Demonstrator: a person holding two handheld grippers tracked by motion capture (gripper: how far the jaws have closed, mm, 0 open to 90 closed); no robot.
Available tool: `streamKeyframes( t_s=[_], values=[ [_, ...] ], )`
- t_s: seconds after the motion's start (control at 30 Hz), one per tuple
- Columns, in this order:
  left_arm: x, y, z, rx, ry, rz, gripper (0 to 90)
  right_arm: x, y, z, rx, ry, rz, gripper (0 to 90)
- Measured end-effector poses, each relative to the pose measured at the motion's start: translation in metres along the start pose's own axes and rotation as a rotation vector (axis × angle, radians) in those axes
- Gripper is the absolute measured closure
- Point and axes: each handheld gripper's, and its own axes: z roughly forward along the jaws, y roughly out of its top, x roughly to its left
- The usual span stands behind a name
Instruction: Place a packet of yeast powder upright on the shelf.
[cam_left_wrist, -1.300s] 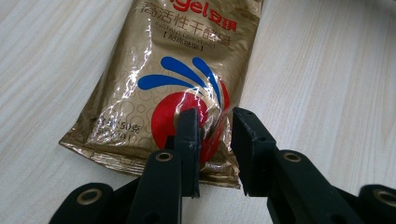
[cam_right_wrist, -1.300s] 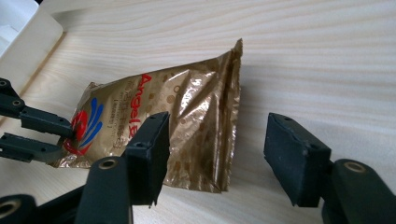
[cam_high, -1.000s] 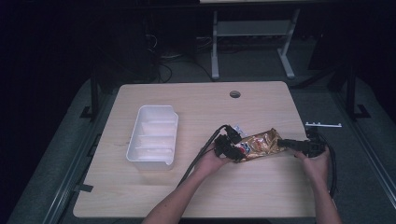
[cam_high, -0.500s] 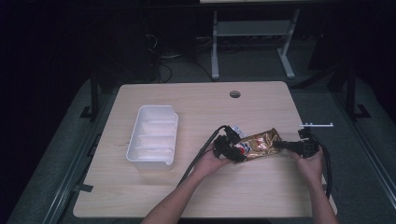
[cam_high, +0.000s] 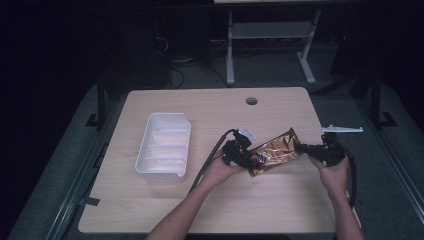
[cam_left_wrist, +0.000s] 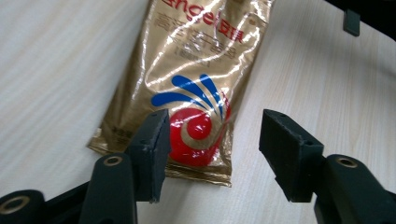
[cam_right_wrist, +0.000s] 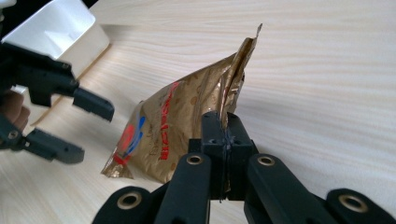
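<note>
A shiny gold snack bag (cam_high: 274, 151) with a red and blue logo lies at the right of the wooden table (cam_high: 210, 107). My left gripper (cam_high: 245, 159) is at its near-left end. In the left gripper view its jaws (cam_left_wrist: 215, 135) stand open over the logo end of the bag (cam_left_wrist: 196, 70), having just been opening, and the pads do not press on it. My right gripper (cam_high: 301, 148) has just closed, and it is shut on the bag's far-right sealed edge. In the right gripper view the pinched end of the bag (cam_right_wrist: 187, 121) rises from the jaws (cam_right_wrist: 224, 135), lifted off the table.
A white divided plastic tray (cam_high: 165, 147) sits at the table's left middle, and its corner (cam_right_wrist: 60, 28) is visible past the left gripper (cam_right_wrist: 88, 130). A cable hole (cam_high: 251, 100) is near the back edge. A white bracket (cam_high: 342, 129) sticks out at the right edge.
The right gripper moved left to the bag's end, closed on it and raised it a little. The left gripper's jaws opened off the bag and that hand stayed put.
</note>
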Motion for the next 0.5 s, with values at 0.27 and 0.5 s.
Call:
streamKeyframes(
  t_s=[0.27,0.5],
  values=[
    [0.004,-0.001,-0.015,-0.079,0.002,-0.006,35.1,0.035,0.016,-0.012,-0.013,0.011,-0.151,89.4],
    [0.011,-0.008,-0.024,-0.117,0.004,-0.012,23.7,0.071,0.029,-0.019,-0.019,0.070,-0.307,89.4]
  ],
)
